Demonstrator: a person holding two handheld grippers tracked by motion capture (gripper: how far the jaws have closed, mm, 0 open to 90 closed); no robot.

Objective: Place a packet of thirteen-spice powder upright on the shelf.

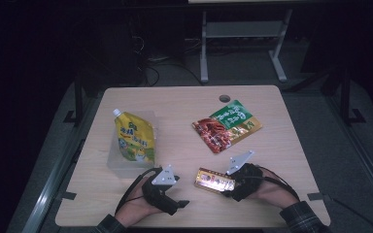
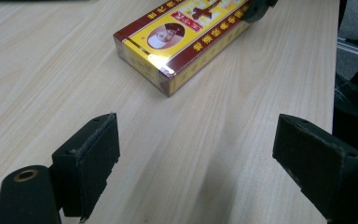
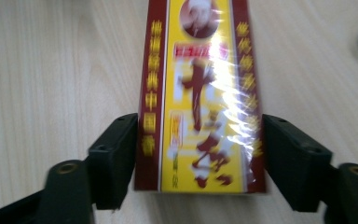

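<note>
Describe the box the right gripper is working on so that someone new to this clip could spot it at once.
On the pale wooden table, look along the near edge, just right of centre, between the person's two hands. There a flat yellow box with dark red borders lies, one end between the jaws of the right gripper. Its neighbours are soft: a yellow spouted pouch and a green-and-red sachet.

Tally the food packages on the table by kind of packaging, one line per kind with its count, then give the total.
Spouted pouches: 1, the yellow spouted pouch lying in a clear tray
Flat sachets: 1, the green and red sachet
Boxes: 1, the yellow and red box between the right tongs
Total: 3
</note>
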